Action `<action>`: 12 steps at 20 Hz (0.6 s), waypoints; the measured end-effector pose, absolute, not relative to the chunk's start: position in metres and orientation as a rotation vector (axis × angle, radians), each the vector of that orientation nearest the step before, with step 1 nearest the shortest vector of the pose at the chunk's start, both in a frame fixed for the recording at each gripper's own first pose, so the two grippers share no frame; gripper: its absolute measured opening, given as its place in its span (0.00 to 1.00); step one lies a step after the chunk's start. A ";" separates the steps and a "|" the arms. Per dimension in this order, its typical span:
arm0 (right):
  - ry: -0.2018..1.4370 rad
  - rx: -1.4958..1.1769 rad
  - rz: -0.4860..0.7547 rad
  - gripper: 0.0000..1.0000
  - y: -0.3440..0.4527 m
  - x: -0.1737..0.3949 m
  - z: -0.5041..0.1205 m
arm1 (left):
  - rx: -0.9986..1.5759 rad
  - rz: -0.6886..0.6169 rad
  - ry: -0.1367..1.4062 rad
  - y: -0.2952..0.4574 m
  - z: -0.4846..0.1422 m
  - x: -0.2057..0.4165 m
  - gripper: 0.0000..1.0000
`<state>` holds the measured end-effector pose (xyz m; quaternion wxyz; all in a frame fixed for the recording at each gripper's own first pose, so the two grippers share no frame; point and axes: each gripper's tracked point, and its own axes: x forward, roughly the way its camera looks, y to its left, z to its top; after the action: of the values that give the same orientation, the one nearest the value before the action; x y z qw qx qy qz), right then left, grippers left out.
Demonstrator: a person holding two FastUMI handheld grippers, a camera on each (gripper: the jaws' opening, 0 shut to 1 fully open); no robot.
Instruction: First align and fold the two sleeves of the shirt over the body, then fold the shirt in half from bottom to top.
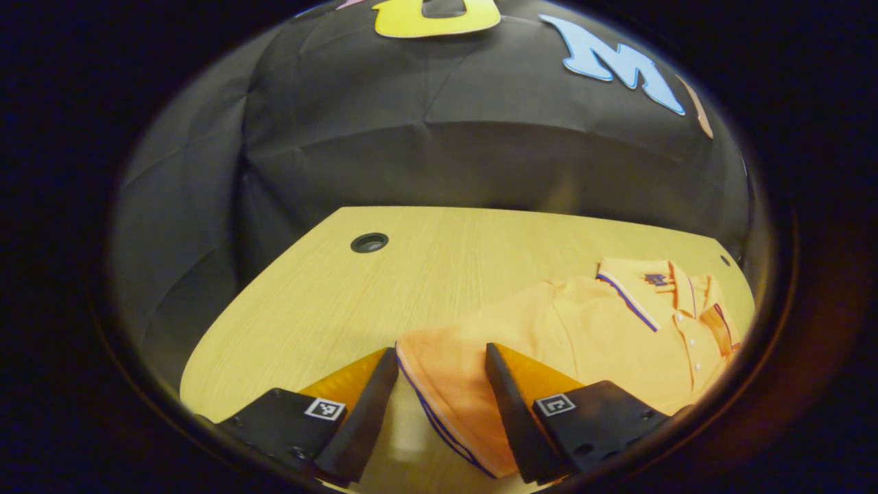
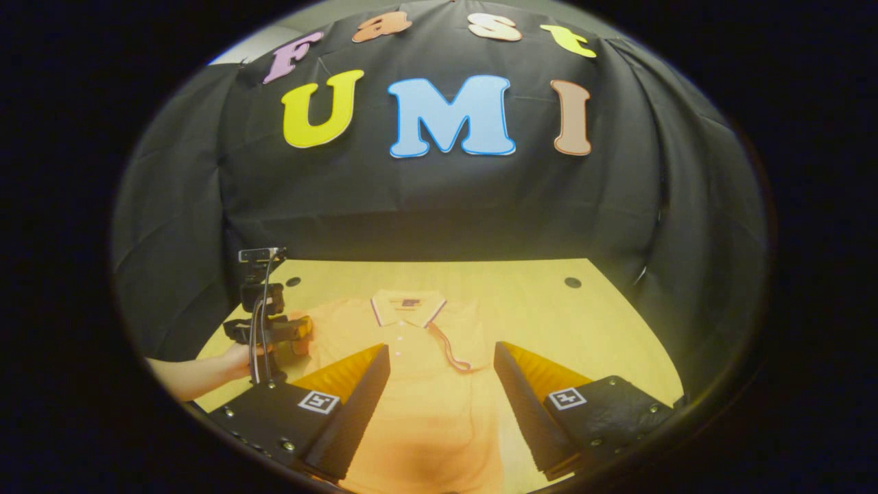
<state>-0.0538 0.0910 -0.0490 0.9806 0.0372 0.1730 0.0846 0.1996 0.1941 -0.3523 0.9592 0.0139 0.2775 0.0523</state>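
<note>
Left gripper view: orange polo shirt [image 1: 590, 329] lay flat on the light wood counter [image 1: 329, 302], occupying lower right of frame, collar [image 1: 675, 288] toward far right. Sleeve [image 1: 446, 374] w/ dark-piped hem sat at bottom centre, spread between the fingers. Left gripper [image 1: 440, 363] fingers were wide apart, nothing clamped; right-hand finger overlapped the sleeve fabric, left-hand finger was over bare wood. Contact w/ cloth: cannot tell. Round cable hole [image 1: 369, 242] in counter at centre left, well apart from shirt. Smaller hole [image 1: 725, 260] near far right edge.

Right gripper view: shirt [image 2: 425, 384] ran from centre down to bottom edge, collar [image 2: 408, 307] at centre, button placket below it. A thin piped edge [image 2: 449, 350] lay curved across the chest, just right of placket. Right gripper [image 2: 442, 360] fingers spread apart above shirt body, holding nothing. At mid left, left gripper [image 2: 302, 329] sat at shirt's left shoulder/sleeve area, held by a hand [image 2: 236, 360] w/ bare forearm coming in from lower left. Two small holes [image 2: 573, 282] in counter [image 2: 590, 322] near its back edge.
</note>
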 end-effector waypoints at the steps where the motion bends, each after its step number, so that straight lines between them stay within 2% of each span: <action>1: 0.351 0.079 0.171 0.94 0.090 -0.055 -0.051 | 0.033 0.098 0.567 0.191 -0.353 0.199 0.69; 5: 0.363 0.093 0.167 0.95 0.083 -0.055 -0.055 | 0.056 0.092 0.576 0.185 -0.354 0.201 0.23; 6: 0.363 0.093 0.164 0.91 0.080 -0.055 -0.055 | 0.067 0.085 0.585 0.183 -0.354 0.200 0.15; 7: 0.365 0.094 0.161 0.91 0.077 -0.055 -0.057 | 0.080 0.089 0.589 0.181 -0.354 0.200 0.15; 8: 0.367 0.096 0.157 0.95 0.074 -0.056 -0.058 | 0.098 0.093 0.596 0.181 -0.353 0.199 0.09; 12: 0.378 0.115 0.150 0.95 0.067 -0.055 -0.063 | 0.113 0.089 0.555 0.169 -0.328 0.200 0.09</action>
<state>-0.0551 0.0670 -0.0632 0.9777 0.0572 0.1877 0.0743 0.2000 0.1687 -0.3283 0.9593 0.0558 0.2735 0.0439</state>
